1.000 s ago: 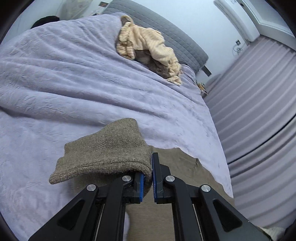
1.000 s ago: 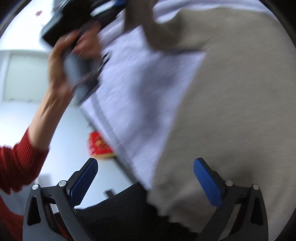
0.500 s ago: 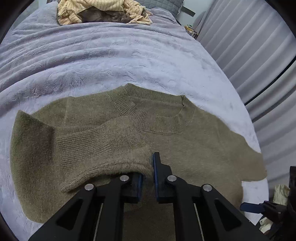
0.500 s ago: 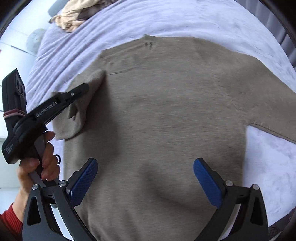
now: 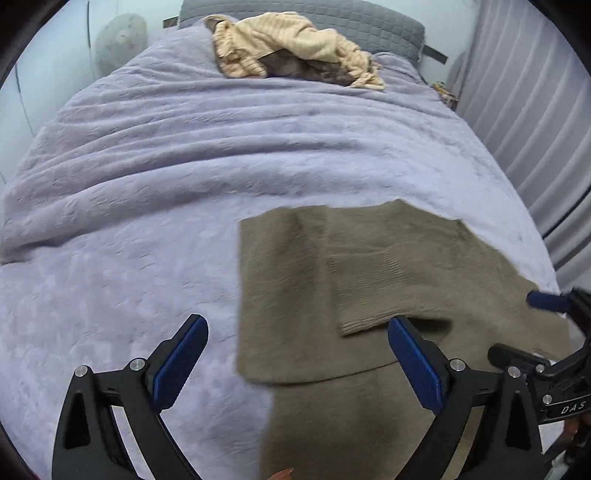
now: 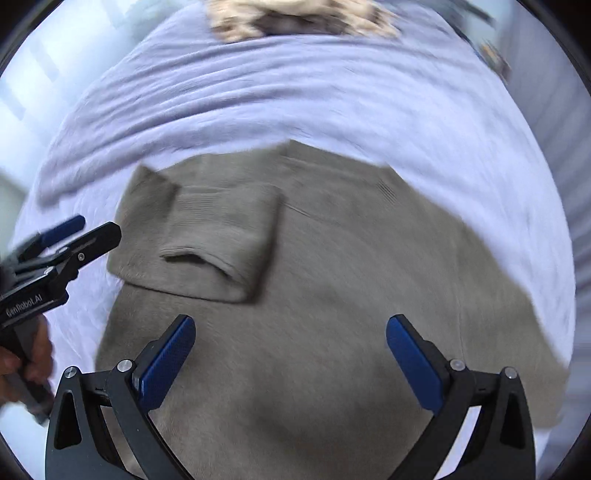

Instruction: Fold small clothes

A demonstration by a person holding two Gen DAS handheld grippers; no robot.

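Sweater (image 5: 369, 266) on the bed (image 5: 184, 166) below the beige pile (image 5: 295, 44) looks soft and floppy, one sleeve (image 6: 225, 236) already folded in; left gripper (image 5: 295, 362) opening empty, right gripper (image 6: 291, 358) spread wide, so I'd grab the other sleeve cuff.

Left gripper (image 5: 297, 354) above bed, jaws opening, wide apart, nothing pinched between blue pads (image 5: 177, 363). Olive-brown sweater (image 5: 369, 314) flat on lavender blanket (image 5: 184, 166), right of centre. Sleeve (image 5: 373, 280) folded across sweater body, ribbed cuff just beyond right pad, lying free. Sweater's left edge runs straight between the two fingers. Right gripper (image 5: 554, 325) at right edge over sweater, one blue pad visible. Far end: heap of cream ribbed clothes (image 5: 295, 40) over dark garment, against grey quilted headboard (image 5: 369, 22). Pleated curtain (image 5: 535, 110) along right.
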